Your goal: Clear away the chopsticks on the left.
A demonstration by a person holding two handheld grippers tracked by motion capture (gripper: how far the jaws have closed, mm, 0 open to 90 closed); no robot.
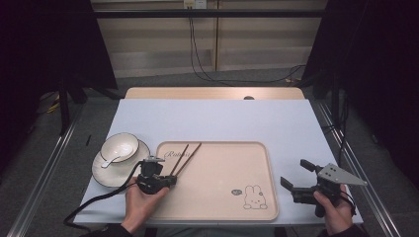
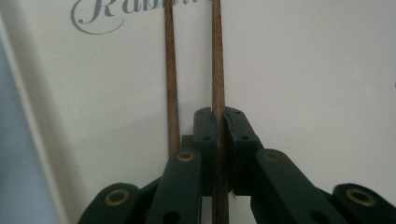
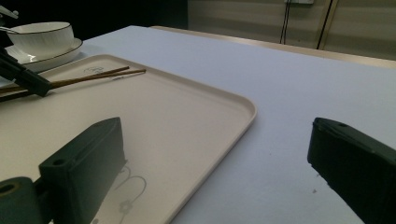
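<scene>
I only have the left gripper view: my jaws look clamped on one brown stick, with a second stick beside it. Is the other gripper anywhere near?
Observer: No. The right gripper is off the tray's right edge, over the blue table cover, jaws wide open with nothing between them.
Operator: What sits left of the tray?
Observer: A white bowl on a plate, with a white spoon resting in the bowl.
Operator: Are both chopsticks on the tray?
Observer: Yes. The chopsticks lie at the tray's upper left corner; the left gripper grips one near its lower end.
</scene>
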